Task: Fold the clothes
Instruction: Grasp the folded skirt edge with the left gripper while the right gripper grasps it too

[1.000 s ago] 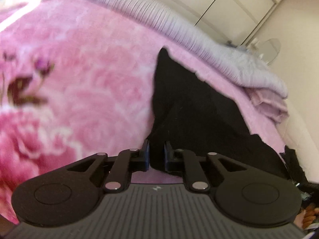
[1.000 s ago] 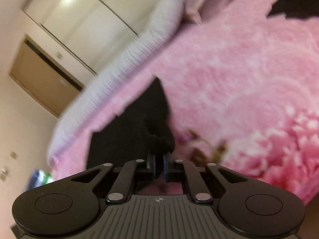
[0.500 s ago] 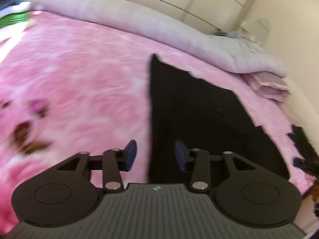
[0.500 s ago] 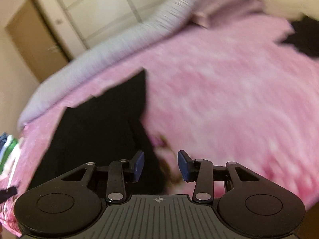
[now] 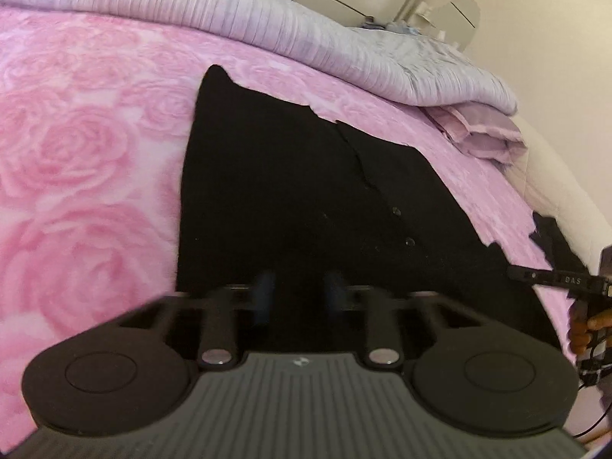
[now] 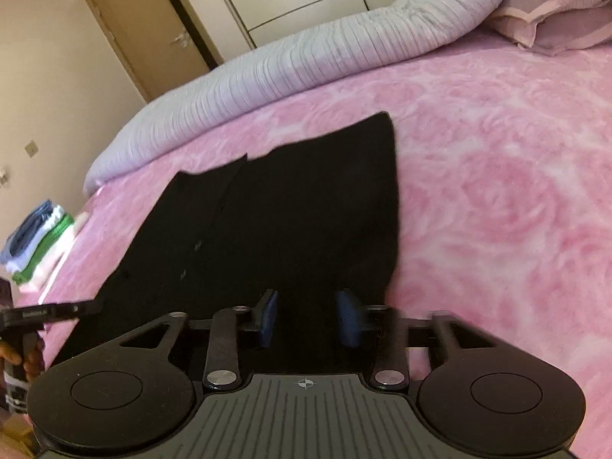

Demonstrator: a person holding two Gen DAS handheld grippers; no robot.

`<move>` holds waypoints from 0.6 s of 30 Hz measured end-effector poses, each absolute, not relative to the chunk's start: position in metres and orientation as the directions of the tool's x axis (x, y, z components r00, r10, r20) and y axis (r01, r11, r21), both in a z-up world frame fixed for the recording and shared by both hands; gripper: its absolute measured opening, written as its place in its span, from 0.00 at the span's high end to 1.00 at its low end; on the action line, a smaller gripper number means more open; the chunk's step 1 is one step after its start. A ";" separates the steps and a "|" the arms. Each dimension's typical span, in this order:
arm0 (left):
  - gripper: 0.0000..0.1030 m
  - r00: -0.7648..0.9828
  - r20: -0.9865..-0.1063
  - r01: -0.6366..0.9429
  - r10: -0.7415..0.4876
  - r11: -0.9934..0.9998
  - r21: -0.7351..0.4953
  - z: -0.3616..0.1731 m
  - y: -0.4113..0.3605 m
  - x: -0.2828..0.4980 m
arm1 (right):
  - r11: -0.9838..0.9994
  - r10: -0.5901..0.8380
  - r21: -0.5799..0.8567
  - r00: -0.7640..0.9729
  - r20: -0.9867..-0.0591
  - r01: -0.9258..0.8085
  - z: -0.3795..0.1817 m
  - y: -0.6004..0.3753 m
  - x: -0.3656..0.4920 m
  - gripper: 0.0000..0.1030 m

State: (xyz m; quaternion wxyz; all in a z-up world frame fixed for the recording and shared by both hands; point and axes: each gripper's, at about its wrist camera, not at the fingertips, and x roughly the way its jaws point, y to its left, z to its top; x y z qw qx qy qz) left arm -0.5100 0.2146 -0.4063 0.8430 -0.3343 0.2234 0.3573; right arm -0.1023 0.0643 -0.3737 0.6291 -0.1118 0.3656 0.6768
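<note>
A black buttoned garment lies flat on the pink rose blanket, its button row running toward me. My left gripper hovers over the garment's near edge. Its blurred jaws are closing with a gap still between them, and only the flat cloth shows below. In the right wrist view the same garment spreads ahead, and my right gripper sits over its near right part. Its jaws are also closing and stand apart, pinching nothing. Each gripper shows at the edge of the other's view: right gripper, left gripper.
A rolled lilac duvet runs along the bed's far side, with a pink pillow at its end. A stack of folded clothes sits at the left edge of the bed. Another dark piece of cloth lies at the right edge.
Both grippers were shut on black cloth a second ago, then opened and let it go. Their gaps have since narrowed. Both hands moved along the garment, which now lies flat.
</note>
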 end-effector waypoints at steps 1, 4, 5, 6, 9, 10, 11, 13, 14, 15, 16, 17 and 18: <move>0.95 0.653 -0.598 -0.748 0.465 0.522 -0.410 -0.405 0.212 -0.513 | 0.047 0.777 0.316 -0.164 -0.608 -0.947 -0.373 0.060 -0.106 0.89; 0.95 0.681 -0.522 -0.731 0.513 0.518 -0.444 -0.395 0.203 -0.526 | 0.022 0.822 0.263 -0.132 -0.555 -0.965 -0.361 0.050 -0.114 0.90; 0.95 0.682 -0.499 -0.731 0.535 0.522 -0.439 -0.390 0.200 -0.528 | 0.013 0.838 0.252 -0.127 -0.530 -0.968 -0.356 0.049 -0.116 0.90; 0.95 0.680 -0.475 -0.733 0.558 0.524 -0.434 -0.385 0.196 -0.530 | 0.003 0.855 0.243 -0.123 -0.504 -0.970 -0.351 0.049 -0.118 0.90; 0.95 0.660 -0.442 -0.751 0.607 0.512 -0.418 -0.377 0.197 -0.530 | 0.012 0.873 0.197 -0.086 -0.481 -0.980 -0.343 0.058 -0.123 0.90; 0.95 0.648 -0.462 -0.761 0.605 0.505 -0.407 -0.378 0.202 -0.526 | 0.032 0.866 0.189 -0.067 -0.495 -0.981 -0.345 0.065 -0.122 0.90; 0.94 0.628 -0.504 -0.778 0.593 0.489 -0.394 -0.384 0.210 -0.520 | 0.053 0.839 0.195 -0.062 -0.540 -0.979 -0.354 0.075 -0.120 0.90; 0.91 0.577 -0.590 -0.815 0.564 0.443 -0.374 -0.404 0.225 -0.510 | 0.096 0.765 0.217 -0.067 -0.641 -0.971 -0.377 0.093 -0.114 0.88; 0.85 0.569 -0.605 -0.821 0.557 0.426 -0.379 -0.413 0.229 -0.510 | 0.121 0.726 0.229 -0.072 -0.684 -0.966 -0.389 0.100 -0.112 0.87; 0.84 0.574 -0.595 -0.818 0.562 0.413 -0.400 -0.416 0.228 -0.515 | 0.140 0.728 0.263 -0.080 -0.681 -0.955 -0.393 0.095 -0.108 0.84; 0.84 0.582 -0.577 -0.813 0.573 0.399 -0.425 -0.415 0.225 -0.522 | 0.156 0.748 0.305 -0.089 -0.658 -0.940 -0.393 0.087 -0.103 0.77; 0.86 0.580 -0.564 -0.814 0.588 0.385 -0.436 -0.413 0.222 -0.528 | 0.174 0.759 0.352 -0.103 -0.643 -0.920 -0.391 0.075 -0.097 0.75; 0.85 0.575 -0.555 -0.816 0.601 0.379 -0.436 -0.410 0.217 -0.536 | 0.185 0.772 0.403 -0.121 -0.624 -0.896 -0.389 0.061 -0.089 0.74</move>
